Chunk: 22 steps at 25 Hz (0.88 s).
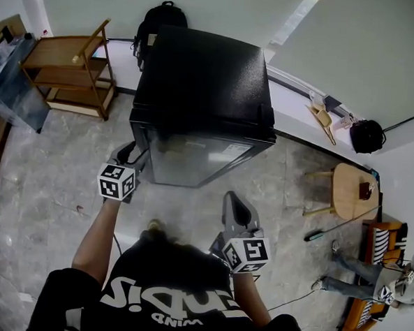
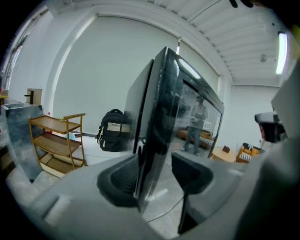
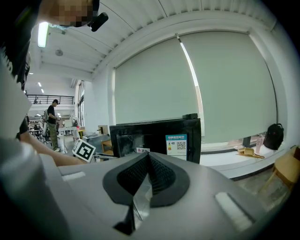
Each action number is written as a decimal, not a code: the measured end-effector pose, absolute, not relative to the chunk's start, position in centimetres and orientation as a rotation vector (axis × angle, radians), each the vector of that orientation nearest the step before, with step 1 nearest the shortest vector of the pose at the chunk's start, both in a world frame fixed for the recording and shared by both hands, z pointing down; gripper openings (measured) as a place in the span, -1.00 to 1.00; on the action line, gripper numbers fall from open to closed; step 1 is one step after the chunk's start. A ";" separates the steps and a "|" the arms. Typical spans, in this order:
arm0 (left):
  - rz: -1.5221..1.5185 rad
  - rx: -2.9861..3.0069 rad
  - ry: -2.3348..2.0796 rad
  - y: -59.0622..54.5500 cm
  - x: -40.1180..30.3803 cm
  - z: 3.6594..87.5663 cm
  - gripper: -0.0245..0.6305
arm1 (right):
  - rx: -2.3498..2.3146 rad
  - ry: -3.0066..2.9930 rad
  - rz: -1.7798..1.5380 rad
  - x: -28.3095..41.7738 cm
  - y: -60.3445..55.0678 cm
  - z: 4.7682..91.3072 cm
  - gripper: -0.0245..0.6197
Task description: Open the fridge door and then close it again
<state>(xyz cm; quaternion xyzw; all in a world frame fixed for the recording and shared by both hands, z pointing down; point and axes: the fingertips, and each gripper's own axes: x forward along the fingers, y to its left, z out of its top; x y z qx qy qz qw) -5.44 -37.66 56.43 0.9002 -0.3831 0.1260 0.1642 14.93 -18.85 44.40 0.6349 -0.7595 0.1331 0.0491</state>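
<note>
On the floor right in front of me stands the black fridge. It is upright, its tall side goes up and down, and its fridge door faces me. From above, its top hides most of the front. I cannot tell if the door is open a crack. My left gripper has its fingers squeezed on the door's left edge. My right gripper hangs near the door, apart from it, fingers pressed together, holding nothing.
</note>
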 end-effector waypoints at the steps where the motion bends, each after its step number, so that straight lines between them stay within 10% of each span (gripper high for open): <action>1: 0.360 2.569 -1.084 -37.8 -5.3 56.4 -0.26 | 1.938 -2.309 0.409 15.0 -18.9 44.4 -0.93; 22: 0.336 2.548 -1.120 -38.2 -5.2 56.3 -0.39 | 1.957 -2.267 0.428 15.9 -18.4 44.9 -0.93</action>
